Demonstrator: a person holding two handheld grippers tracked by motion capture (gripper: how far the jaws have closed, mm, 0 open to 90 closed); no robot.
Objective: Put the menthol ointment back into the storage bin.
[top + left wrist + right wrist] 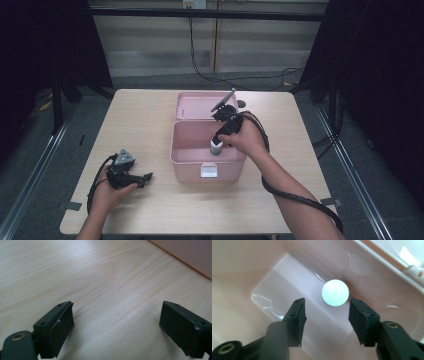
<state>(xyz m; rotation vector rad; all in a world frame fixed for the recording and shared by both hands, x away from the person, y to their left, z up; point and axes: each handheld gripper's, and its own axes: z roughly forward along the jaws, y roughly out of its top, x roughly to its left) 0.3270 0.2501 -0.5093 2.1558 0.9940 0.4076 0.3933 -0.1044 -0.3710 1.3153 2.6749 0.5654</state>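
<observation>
My right gripper point(325, 315) hangs over the open pink box point(187, 161), pointing down into it, its jaws partly apart with nothing between the pads. Just beyond its tips a small bottle with a white cap point(335, 292) stands upright on the box floor, clear of both jaws. My left gripper point(117, 322) rests low over the table point(100, 277) left of the box, jaws wide and empty.

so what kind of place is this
Most likely a recording setup in a lab or studio, not a home. A bare wooden table stands between dark curtains, cables trail across the grey floor, and a person works handheld grippers over a pink box.
</observation>
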